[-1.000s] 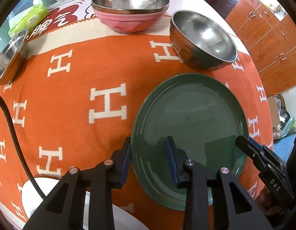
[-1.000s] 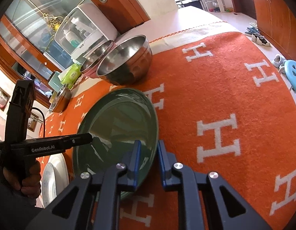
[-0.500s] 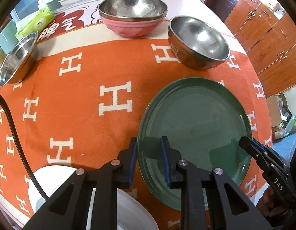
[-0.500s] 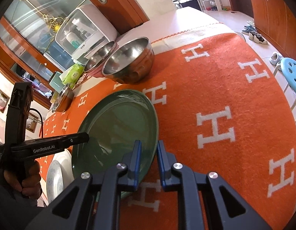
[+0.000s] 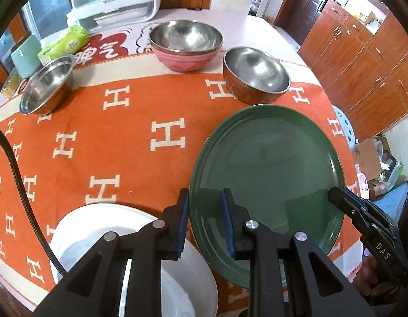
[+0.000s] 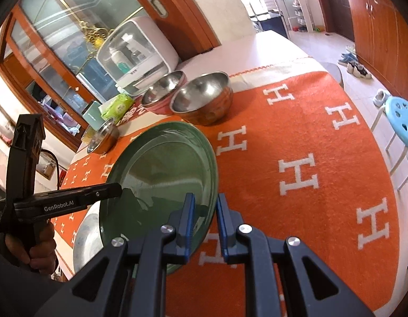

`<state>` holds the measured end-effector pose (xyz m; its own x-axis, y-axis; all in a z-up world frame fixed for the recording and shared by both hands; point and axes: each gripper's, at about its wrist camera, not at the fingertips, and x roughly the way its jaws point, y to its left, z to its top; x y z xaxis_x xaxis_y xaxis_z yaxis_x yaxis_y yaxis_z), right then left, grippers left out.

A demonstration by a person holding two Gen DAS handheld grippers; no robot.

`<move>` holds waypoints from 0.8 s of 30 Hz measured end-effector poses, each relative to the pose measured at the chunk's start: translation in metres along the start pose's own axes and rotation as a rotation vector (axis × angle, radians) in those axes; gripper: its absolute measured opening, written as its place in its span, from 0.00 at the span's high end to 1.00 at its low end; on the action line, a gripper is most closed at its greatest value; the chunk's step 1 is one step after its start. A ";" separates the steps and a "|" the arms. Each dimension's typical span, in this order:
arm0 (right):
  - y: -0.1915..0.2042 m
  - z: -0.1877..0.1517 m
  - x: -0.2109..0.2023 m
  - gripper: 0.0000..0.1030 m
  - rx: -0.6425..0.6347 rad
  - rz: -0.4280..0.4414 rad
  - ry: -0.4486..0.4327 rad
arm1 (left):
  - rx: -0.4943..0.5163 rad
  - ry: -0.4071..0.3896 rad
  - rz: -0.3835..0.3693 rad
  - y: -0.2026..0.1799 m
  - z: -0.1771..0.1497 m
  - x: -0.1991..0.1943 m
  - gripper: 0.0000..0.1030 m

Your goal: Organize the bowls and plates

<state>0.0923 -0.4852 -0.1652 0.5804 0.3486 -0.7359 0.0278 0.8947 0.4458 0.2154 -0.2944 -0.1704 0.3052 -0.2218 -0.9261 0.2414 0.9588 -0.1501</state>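
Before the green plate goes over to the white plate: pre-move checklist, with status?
1. Left gripper clamped on the green plate rim: ok.
2. Right gripper clamped on the opposite rim: ok.
3. Plate clear of the orange cloth: looks lifted, ok.
4. White plate free to receive it: nothing on the visible part, ok; near edge hidden by the gripper.
5. Steel bowl out of the path: beyond the plate's far edge, ok.
6. Grip depth on the rim: cannot tell.
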 end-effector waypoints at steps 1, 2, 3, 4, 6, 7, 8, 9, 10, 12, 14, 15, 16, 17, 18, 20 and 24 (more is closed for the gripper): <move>0.004 -0.001 -0.003 0.84 -0.015 0.002 -0.004 | -0.005 -0.011 -0.001 0.001 -0.004 -0.005 0.79; 0.008 -0.002 -0.006 0.84 -0.028 0.001 -0.005 | -0.008 -0.017 0.000 0.001 -0.005 -0.007 0.79; 0.011 -0.004 -0.009 0.84 -0.040 0.002 -0.005 | -0.012 -0.028 0.001 0.003 -0.008 -0.012 0.79; 0.014 -0.005 -0.011 0.84 -0.051 0.003 -0.006 | -0.017 -0.039 0.001 0.006 -0.012 -0.018 0.79; 0.019 -0.009 -0.016 0.84 -0.068 0.006 -0.006 | -0.025 -0.058 0.000 0.008 -0.019 -0.028 0.79; 0.022 -0.011 -0.018 0.84 -0.079 0.007 -0.006 | -0.029 -0.068 -0.001 0.010 -0.023 -0.034 0.79; 0.025 -0.012 -0.020 0.84 -0.089 0.008 -0.007 | -0.031 -0.074 0.000 0.010 -0.025 -0.036 0.79; 0.029 -0.014 -0.022 0.84 -0.102 0.009 -0.009 | -0.033 -0.085 0.001 0.011 -0.029 -0.041 0.79; 0.032 -0.015 -0.024 0.84 -0.109 0.009 -0.011 | -0.036 -0.097 0.003 0.013 -0.033 -0.046 0.79; 0.037 -0.018 -0.027 0.84 -0.126 0.011 -0.014 | -0.043 -0.115 0.005 0.016 -0.041 -0.055 0.79; 0.044 -0.021 -0.030 0.84 -0.146 0.012 -0.014 | -0.050 -0.129 0.008 0.019 -0.049 -0.063 0.79; 0.049 -0.023 -0.032 0.84 -0.159 0.014 -0.013 | -0.054 -0.136 0.009 0.021 -0.052 -0.067 0.79; 0.053 -0.026 -0.033 0.84 -0.170 0.015 -0.012 | -0.059 -0.142 0.011 0.023 -0.055 -0.070 0.79; 0.056 -0.027 -0.034 0.84 -0.179 0.016 -0.010 | -0.062 -0.145 0.011 0.025 -0.057 -0.072 0.79; 0.059 -0.029 -0.035 0.84 -0.187 0.017 -0.009 | -0.068 -0.151 0.012 0.028 -0.061 -0.076 0.79; 0.065 -0.033 -0.036 0.84 -0.200 0.020 -0.004 | -0.077 -0.159 0.014 0.032 -0.067 -0.080 0.79; 0.075 -0.039 -0.036 0.84 -0.221 0.022 0.009 | -0.096 -0.170 0.016 0.042 -0.080 -0.089 0.79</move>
<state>0.0415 -0.4193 -0.1251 0.5719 0.3700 -0.7321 -0.1643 0.9261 0.3397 0.1245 -0.2200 -0.1224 0.4617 -0.2259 -0.8578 0.1486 0.9731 -0.1763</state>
